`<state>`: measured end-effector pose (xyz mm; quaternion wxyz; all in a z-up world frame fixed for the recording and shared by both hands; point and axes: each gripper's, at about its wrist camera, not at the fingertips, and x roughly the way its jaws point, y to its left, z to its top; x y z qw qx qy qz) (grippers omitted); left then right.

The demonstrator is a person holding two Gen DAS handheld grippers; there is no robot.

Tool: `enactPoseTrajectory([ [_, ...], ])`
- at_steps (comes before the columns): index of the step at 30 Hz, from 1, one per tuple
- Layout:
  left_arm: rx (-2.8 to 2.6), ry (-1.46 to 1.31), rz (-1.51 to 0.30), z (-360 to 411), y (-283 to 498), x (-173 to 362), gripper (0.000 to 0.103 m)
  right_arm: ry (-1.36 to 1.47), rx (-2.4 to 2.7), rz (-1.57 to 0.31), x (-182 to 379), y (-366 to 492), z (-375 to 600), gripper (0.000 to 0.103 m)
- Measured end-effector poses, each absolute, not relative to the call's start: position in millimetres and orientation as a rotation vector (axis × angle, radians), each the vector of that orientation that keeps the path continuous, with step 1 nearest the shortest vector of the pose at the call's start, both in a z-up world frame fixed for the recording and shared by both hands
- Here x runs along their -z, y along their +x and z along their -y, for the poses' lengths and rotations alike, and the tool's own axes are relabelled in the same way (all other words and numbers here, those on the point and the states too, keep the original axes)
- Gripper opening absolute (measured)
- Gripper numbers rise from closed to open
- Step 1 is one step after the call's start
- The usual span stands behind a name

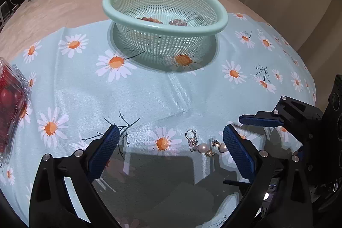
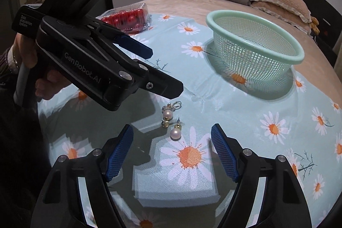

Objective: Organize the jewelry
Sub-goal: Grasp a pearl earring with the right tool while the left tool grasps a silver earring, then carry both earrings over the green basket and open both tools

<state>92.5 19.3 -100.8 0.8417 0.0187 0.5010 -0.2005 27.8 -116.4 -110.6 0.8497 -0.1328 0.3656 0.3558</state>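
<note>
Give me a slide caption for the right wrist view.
Open right gripper above pearl earrings, beside the left gripper.

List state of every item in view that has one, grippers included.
left gripper: open, nothing between fingers
right gripper: open, empty, above the earrings
pearl earrings: loose on the cloth, not held
ring charm: on the cloth beside the earrings
basket: upright, beaded bracelets inside
clear box: lid shut, red balls inside
tablecloth: spread flat, creased
</note>
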Motion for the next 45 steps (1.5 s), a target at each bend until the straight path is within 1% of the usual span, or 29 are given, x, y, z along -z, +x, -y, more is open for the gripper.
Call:
enactPoseTrajectory([
  [1,0.408,0.047,-1.07,-17.7,93.7,103.0,0.095,-0.248,-0.773,-0.771,109.7,27.9,119.6,0.064],
  [2,0.396,0.052,-1.078,-15.9,94.3,105.0,0.092,-0.221,-0.794,-0.771,109.3,27.9,122.2,0.063],
  [4,0.403,0.041,-1.094,-13.3,95.4,107.8,0.082,-0.203,-0.798,-0.755,109.2,26.9,124.9,0.059],
  [5,0.41,0.03,-1.103,-11.7,95.1,109.5,0.079,-0.191,-0.8,-0.756,109.9,27.5,126.2,0.055],
  [12,0.42,0.008,-1.138,-3.4,95.3,121.0,0.077,-0.163,-0.741,-0.801,123.3,38.5,125.6,0.032],
  [13,0.417,0.013,-1.142,-2.5,95.2,123.2,0.076,-0.168,-0.72,-0.807,125.7,39.6,124.9,0.023],
  [14,0.414,0.022,-1.143,-1.0,94.7,124.7,0.071,-0.16,-0.705,-0.815,127.6,41.8,124.9,0.018],
  [15,0.411,0.028,-1.143,0.4,94.1,125.8,0.066,-0.147,-0.699,-0.82,128.5,43.2,125.7,0.015],
  [16,0.405,0.035,-1.145,1.6,93.6,126.8,0.064,-0.152,-0.688,-0.818,128.5,43.2,125.0,0.014],
  [17,0.394,0.049,-1.146,3.1,93.0,127.8,0.059,-0.169,-0.682,-0.817,128.8,42.4,123.5,0.013],
  [19,0.378,0.08,-1.143,9.8,91.6,129.6,0.05,-0.18,-0.695,-0.82,128.6,41.0,121.9,0.008],
  [20,0.392,0.075,-1.145,10.5,90.3,129.6,0.036,-0.166,-0.709,-0.827,128.8,41.0,123.0,0.005],
  [21,0.403,0.067,-1.146,11.2,89.5,129.6,0.024,-0.154,-0.715,-0.828,128.8,41.2,124.7,0.005],
  [25,0.41,0.057,-1.144,11.3,89.7,129.8,0.019,-0.161,-0.739,-0.814,126.4,41.0,126.2,0.005],
  [26,0.408,0.053,-1.146,10.1,90.4,129.8,0.014,-0.166,-0.726,-0.806,124.8,41.3,126.7,0.008],
  [27,0.405,0.049,-1.148,6.7,90.4,129.5,0.011,-0.168,-0.721,-0.797,123.2,42.0,127.4,0.008],
  [32,0.416,0.005,-1.148,-5.3,88.1,129.1,0.01,-0.147,-0.717,-0.779,118.5,48.3,127.5,0.009],
  [35,0.41,-0.013,-1.146,-12.5,84.9,127.9,0.01,-0.148,-0.696,-0.777,118.3,52.6,120.0,0.025],
  [40,0.412,-0.033,-1.145,-21.0,81.3,126.6,0.01,-0.122,-0.644,-0.83,129.0,65.1,112.9,0.025],
  [42,0.415,-0.046,-1.145,-24.4,79.2,127.1,0.01,-0.116,-0.653,-0.835,131.3,63.8,112.5,0.017],
  [44,0.422,-0.071,-1.144,-28.0,77.6,127.0,0.01,-0.115,-0.657,-0.839,130.1,61.9,113.9,0.017],
  [45,0.425,-0.085,-1.143,-30.7,76.2,126.1,0.01,-0.109,-0.663,-0.844,128.8,61.4,115.6,0.015],
])
